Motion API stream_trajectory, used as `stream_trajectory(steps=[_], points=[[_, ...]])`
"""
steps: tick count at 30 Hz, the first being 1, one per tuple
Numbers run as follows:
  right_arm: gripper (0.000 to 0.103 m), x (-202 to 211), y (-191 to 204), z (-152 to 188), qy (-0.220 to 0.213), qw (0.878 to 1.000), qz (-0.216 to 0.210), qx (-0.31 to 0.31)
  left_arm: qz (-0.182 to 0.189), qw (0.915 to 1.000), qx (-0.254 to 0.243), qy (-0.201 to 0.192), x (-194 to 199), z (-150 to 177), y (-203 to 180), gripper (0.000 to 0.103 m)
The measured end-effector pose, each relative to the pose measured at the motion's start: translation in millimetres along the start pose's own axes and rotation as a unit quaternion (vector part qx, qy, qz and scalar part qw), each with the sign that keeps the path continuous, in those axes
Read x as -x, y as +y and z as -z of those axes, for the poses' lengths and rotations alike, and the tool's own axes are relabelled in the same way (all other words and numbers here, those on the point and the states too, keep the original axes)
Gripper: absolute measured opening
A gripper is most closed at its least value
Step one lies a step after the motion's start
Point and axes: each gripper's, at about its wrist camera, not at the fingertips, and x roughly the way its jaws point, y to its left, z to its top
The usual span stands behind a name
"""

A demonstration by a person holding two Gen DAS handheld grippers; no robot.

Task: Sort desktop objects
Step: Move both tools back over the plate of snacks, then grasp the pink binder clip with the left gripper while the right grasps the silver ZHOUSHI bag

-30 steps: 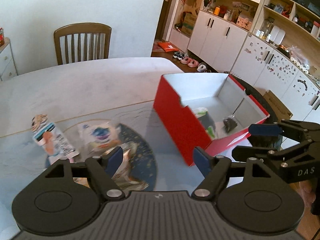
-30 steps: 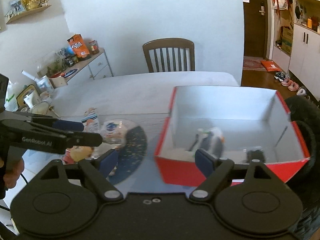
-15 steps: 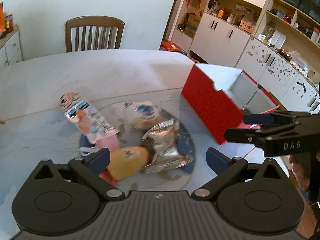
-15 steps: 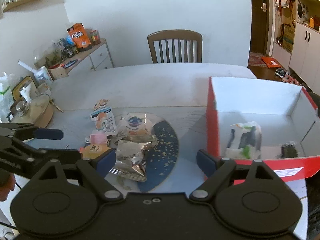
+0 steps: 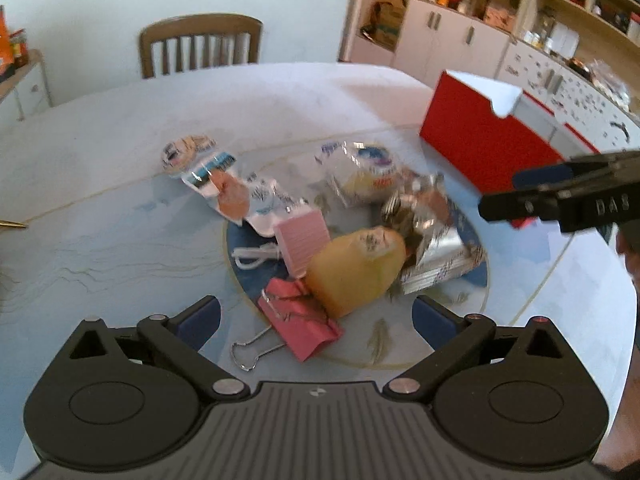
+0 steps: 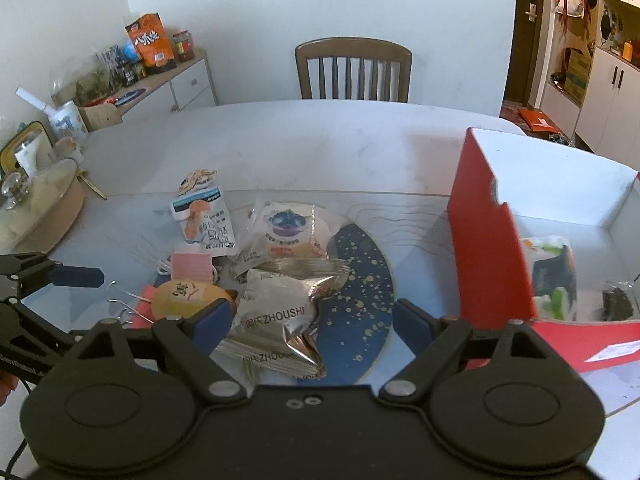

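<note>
While jaws gape, left gripper (image 5: 316, 322) hovers, seemingly above pink clip (image 5: 300, 322).

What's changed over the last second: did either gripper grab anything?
Both grippers swung from the red box toward the pile. The left gripper, its jaws just opened wider, now faces the yellow packet; the right gripper faces the silver packets. Nothing was grasped. Pile and box contents look unmoved.

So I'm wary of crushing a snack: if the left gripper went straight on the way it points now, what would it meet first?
Probably the pink binder clip, which lies nearest between the open left gripper fingers, with the yellow packet right behind it. Depth is hard to judge in the blurred left wrist view.
</note>
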Motion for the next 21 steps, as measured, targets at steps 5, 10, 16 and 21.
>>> stream_trajectory(steps=[5, 10, 16, 21], points=[[0.085, -16, 3, 0, 0.010, 1.000, 0.003, 0.001, 0.010, 0.9995, -0.028, 0.006, -13, 4, 5, 0.102], [0.085, -31, 6, 0, 0.020, 1.000, 0.007, -0.002, 0.010, 0.9989, -0.045, -0.005, -19, 4, 6, 0.102], [0.085, -44, 11, -1, 0.028, 1.000, 0.005, -0.003, 0.025, 0.9971, -0.071, -0.013, -26, 4, 3, 0.102], [0.085, -53, 11, -3, 0.033, 0.999, 0.002, -0.013, 0.028, 0.9971, -0.069, -0.015, -31, 6, 7, 0.102]])
